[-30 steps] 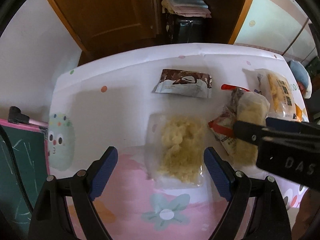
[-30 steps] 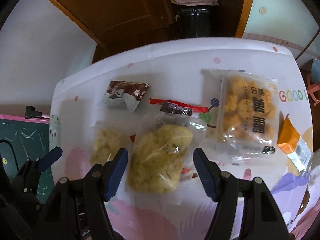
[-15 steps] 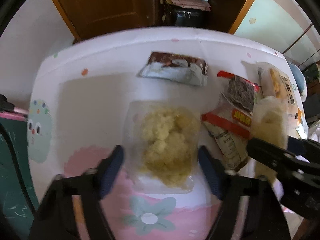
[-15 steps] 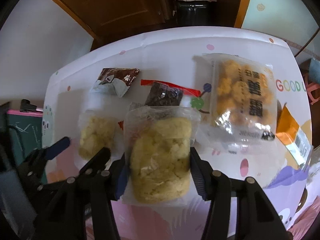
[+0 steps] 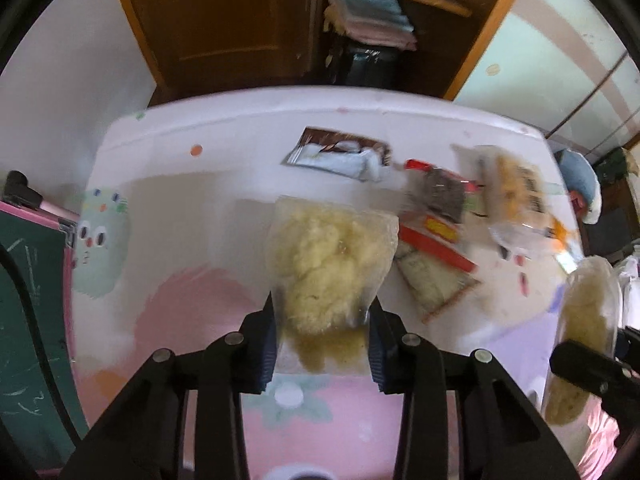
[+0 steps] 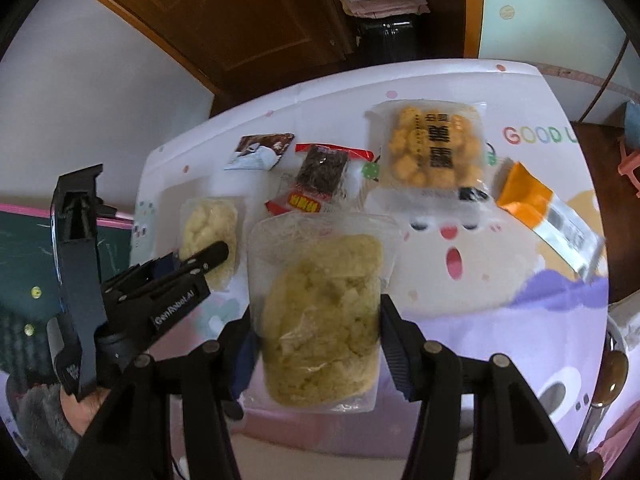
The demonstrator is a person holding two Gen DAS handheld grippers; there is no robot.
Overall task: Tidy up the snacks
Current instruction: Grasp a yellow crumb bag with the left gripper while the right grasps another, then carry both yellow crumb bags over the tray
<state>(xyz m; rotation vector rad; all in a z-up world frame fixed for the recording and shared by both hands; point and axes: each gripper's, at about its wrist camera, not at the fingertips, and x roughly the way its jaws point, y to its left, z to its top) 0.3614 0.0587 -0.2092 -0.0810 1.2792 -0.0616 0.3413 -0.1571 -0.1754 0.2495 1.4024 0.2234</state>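
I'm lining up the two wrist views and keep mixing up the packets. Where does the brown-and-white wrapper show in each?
Left wrist view: brown-and-white wrapper lies at the table's far side, above centre, beyond the pale snack bag in the left tongs.
Right wrist view: same wrapper, upper left of centre, small.
Shared landmark: the red-edged dark packet just right of it.

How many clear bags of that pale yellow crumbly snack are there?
2: one bag clamped in the left gripper, the other bag clamped in the right gripper. None else visible.
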